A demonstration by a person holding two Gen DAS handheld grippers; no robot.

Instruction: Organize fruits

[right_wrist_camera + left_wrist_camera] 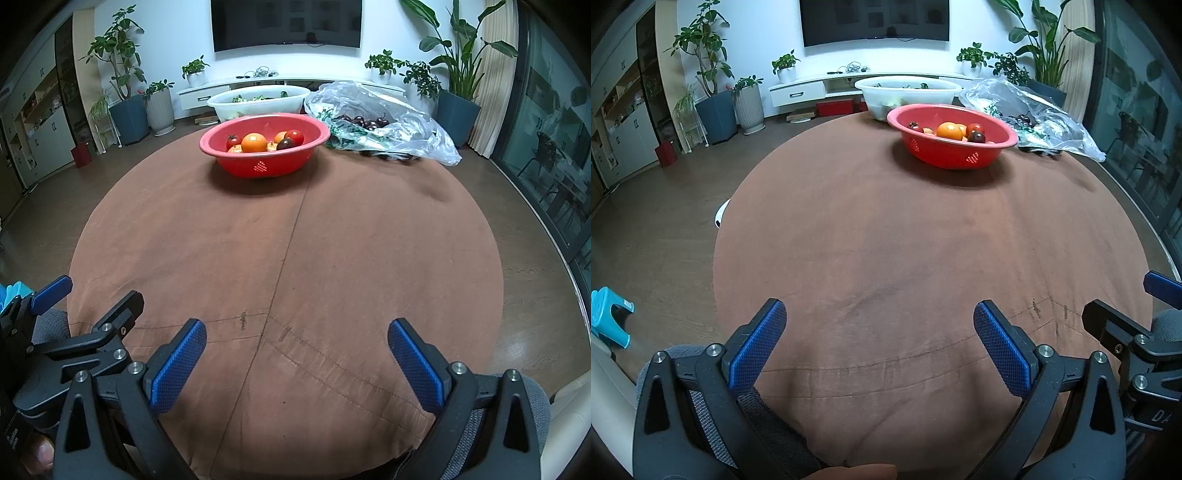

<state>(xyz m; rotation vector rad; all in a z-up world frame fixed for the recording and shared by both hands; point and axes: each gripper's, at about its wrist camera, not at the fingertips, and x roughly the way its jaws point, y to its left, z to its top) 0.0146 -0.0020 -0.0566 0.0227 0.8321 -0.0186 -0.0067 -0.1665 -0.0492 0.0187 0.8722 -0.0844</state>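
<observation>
Both the left gripper (pixel 879 317) and right gripper (pixel 297 338) hang spread and empty, the round, smooth, probably firm orange (pixel 254 143) far ahead in the red plastic colander bowl (pixel 264 162), best pinched across its middle.

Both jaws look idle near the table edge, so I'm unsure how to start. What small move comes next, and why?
Probably reach the right gripper forward toward the plastic bag: both jaws are open and empty, and dark fruit lies there beside the red basket.
</observation>
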